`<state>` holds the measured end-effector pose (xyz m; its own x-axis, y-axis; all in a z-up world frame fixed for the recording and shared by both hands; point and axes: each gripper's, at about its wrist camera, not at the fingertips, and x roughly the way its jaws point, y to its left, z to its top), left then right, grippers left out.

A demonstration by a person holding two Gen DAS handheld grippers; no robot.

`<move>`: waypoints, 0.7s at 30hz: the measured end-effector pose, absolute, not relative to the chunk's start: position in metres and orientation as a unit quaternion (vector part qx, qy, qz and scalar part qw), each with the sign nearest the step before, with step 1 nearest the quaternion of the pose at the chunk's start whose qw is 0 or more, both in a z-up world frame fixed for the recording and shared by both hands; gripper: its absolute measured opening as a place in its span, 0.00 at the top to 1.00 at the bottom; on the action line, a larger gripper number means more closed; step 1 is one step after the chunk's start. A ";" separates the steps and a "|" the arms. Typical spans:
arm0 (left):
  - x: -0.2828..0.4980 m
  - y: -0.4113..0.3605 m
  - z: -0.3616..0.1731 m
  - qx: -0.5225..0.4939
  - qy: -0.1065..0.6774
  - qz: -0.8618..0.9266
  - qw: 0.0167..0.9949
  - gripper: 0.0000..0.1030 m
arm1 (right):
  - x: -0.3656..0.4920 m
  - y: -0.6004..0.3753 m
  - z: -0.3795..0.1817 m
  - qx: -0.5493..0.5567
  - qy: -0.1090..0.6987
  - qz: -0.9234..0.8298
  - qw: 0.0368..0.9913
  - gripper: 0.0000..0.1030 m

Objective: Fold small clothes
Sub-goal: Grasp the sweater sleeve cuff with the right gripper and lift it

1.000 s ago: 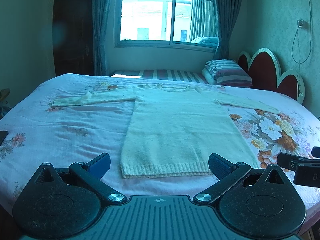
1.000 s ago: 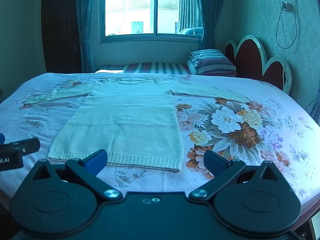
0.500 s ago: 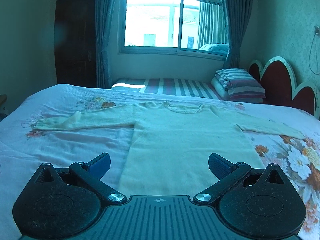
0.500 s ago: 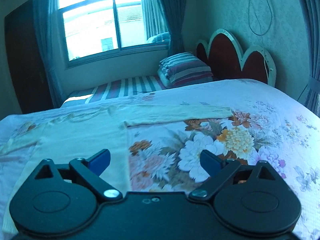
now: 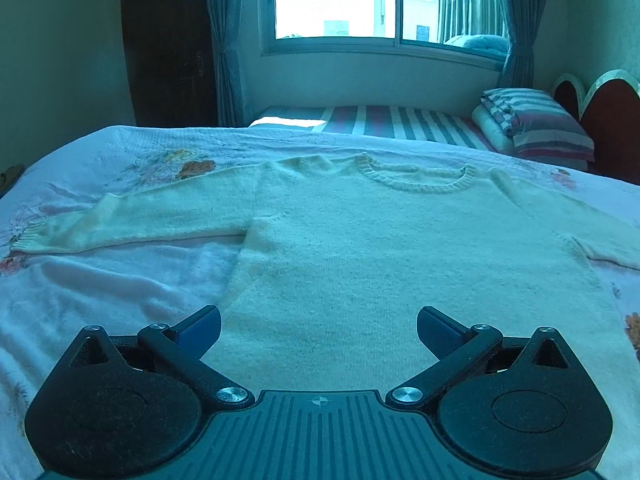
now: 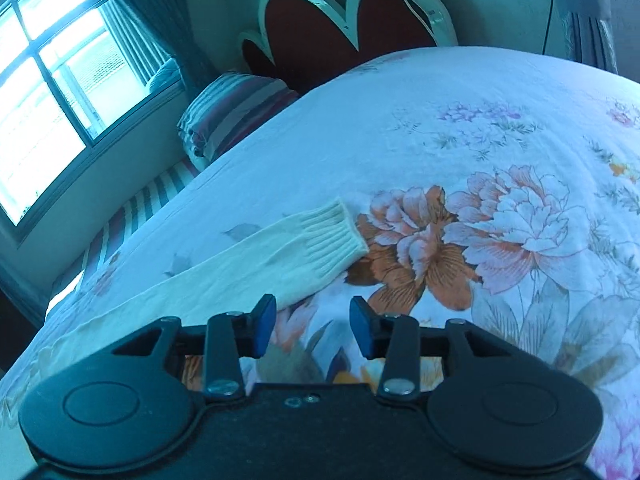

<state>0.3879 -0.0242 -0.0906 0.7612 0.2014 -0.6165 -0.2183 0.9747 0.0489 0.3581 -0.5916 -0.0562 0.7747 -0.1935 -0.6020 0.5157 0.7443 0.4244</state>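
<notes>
A cream knitted sweater (image 5: 380,248) lies flat on the floral bedspread (image 5: 100,288), neck towards the window, sleeves spread to both sides. My left gripper (image 5: 318,326) hovers open over the sweater's body, nothing between its blue pads. In the right wrist view the sweater's right sleeve (image 6: 256,268) ends in a ribbed cuff (image 6: 332,236) on the bedspread (image 6: 460,140). My right gripper (image 6: 312,326) is just short of that sleeve's near edge, its jaws closing, and only the flower print shows between them. The view is rolled to one side.
A folded striped quilt (image 5: 536,124) lies by the dark red scalloped headboard (image 6: 340,28). A striped mattress (image 5: 380,120) runs under the window (image 5: 376,0). A dark wardrobe (image 5: 168,40) stands at the back left.
Both grippers have moved forward over the bed: the left up along the sweater's body, the right out to the right sleeve's cuff while rolling. The right jaws have narrowed.
</notes>
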 end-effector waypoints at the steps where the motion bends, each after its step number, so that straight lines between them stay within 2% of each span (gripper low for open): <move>1: 0.394 -0.026 -0.093 -0.011 0.330 0.114 0.937 0.00 | 0.361 -0.597 -0.060 0.303 0.271 -0.200 0.891 0.60; 9: 0.430 -0.025 -0.093 -0.026 0.338 0.134 0.931 0.00 | 0.389 -0.624 -0.075 0.336 0.252 -0.177 0.890 0.67; 11: 0.434 -0.021 -0.092 -0.024 0.338 0.141 0.930 0.00 | 0.395 -0.626 -0.076 0.343 0.249 -0.167 0.890 0.75; 13: 0.436 -0.014 -0.091 -0.019 0.342 0.147 0.928 0.00 | 0.400 -0.626 -0.078 0.346 0.254 -0.158 0.890 0.91; 14: 0.437 -0.010 -0.091 -0.019 0.345 0.150 0.926 0.00 | 0.404 -0.625 -0.078 0.341 0.257 -0.158 0.890 0.93; 21: 0.424 0.032 -0.088 -0.007 0.355 0.166 0.920 0.00 | 0.417 -0.603 -0.056 0.307 0.248 -0.159 0.905 0.94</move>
<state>0.4237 0.0315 -0.0882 0.6923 0.3010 -0.6559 -0.3115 0.9445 0.1047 0.4173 -0.6033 -0.0557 0.8258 -0.1363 -0.5472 0.4408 0.7612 0.4757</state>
